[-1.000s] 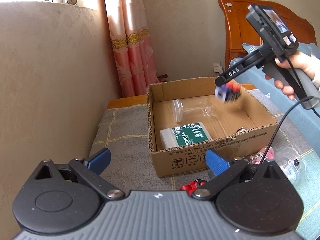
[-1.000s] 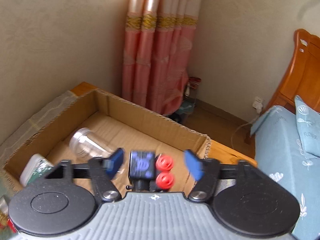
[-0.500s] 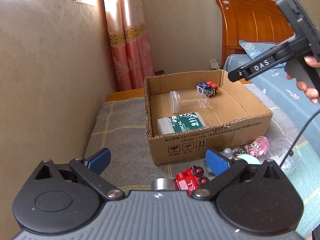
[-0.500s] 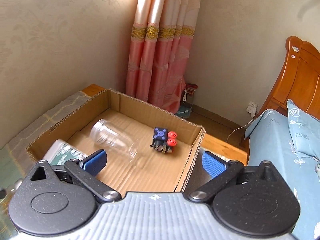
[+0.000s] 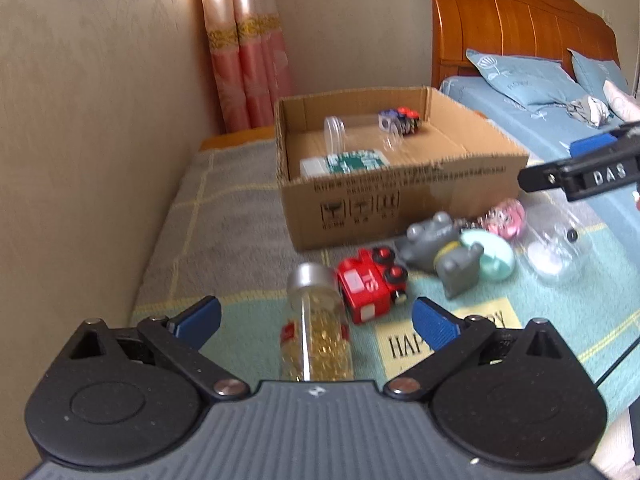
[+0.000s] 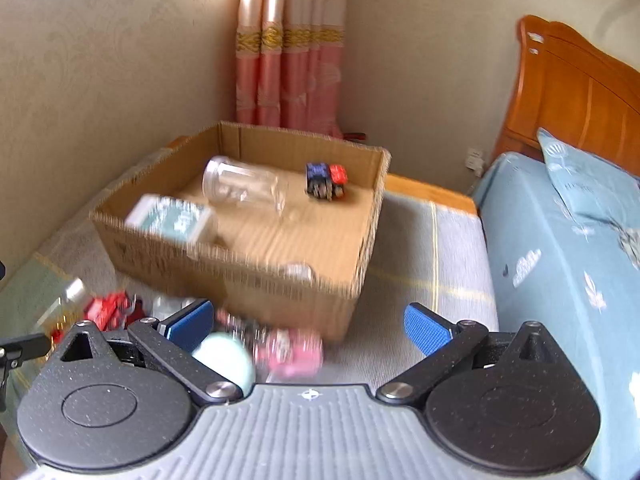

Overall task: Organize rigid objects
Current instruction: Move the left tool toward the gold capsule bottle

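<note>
A: Bottle point(image 5: 316, 322) of yellow capsules, left wrist view: lies on its side on the mat, right between the left gripper point(image 5: 316, 322) fingers, silver cap pointing away from them. Long axis runs along the pointing direction, so the blue pads point(image 5: 434, 324) sit either side of its body.

B: Fingers state?

A: Spread wide, nothing pinched, pads not touching the bottle. Red toy truck point(image 5: 370, 284) is just beyond the right-hand pad, touching or nearly touching the bottle near the cap. Cardboard box point(image 5: 400, 196) is farther ahead, past the cap.

B: Other hand in that view?

A: Right gripper's arm pokes in at the far right edge, well apart from the bottle. Left is nearer, my call.

B: Right wrist view?

A: Right gripper point(image 6: 306, 326) fingers have just been opening and stand fully apart, with nothing gripped. Blurry pink toy point(image 6: 294, 350) and mint round thing point(image 6: 226, 362) sit low between them, near the left-hand pad. Box point(image 6: 280, 280) is straight ahead; clear jar point(image 6: 244, 186), green-label container point(image 6: 172, 218) and blue-red toy point(image 6: 325, 181) already lie inside. Bottle is only a smear at far left.

B: Risk?

A: Closing on the bottle could nudge the truck.
</note>
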`<state>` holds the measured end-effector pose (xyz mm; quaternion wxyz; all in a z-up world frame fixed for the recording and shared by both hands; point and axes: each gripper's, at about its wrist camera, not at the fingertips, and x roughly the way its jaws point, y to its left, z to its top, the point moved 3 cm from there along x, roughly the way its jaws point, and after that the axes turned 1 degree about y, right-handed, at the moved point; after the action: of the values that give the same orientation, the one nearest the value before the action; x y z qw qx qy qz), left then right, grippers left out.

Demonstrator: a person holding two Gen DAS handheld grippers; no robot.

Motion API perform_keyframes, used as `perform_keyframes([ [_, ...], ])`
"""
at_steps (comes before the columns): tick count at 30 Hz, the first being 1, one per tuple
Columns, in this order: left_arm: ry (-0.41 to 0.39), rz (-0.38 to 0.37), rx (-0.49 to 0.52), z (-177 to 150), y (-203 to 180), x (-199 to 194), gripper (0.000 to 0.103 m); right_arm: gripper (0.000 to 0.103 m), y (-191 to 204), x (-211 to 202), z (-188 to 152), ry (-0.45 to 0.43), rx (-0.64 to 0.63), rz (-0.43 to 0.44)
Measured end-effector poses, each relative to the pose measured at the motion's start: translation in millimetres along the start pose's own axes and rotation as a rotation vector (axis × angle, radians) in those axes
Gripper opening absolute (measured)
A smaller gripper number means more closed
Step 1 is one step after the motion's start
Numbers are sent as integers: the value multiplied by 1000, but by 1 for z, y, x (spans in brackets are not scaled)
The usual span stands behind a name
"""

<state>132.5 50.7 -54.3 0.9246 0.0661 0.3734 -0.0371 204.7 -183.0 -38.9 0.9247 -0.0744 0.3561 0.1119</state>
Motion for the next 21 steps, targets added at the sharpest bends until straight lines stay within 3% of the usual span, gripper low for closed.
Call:
perform_keyframes([
  [9,49,0,-25,-18,4,16,101,103,6,12,-68,15,64,-72],
  [16,103,33,-51,-29,13,30,101,103,-1,29,-85,77,94,-52],
  [21,136,64,-85,-38,27,34,102,103,-1,30,-88,61,97,-42],
])
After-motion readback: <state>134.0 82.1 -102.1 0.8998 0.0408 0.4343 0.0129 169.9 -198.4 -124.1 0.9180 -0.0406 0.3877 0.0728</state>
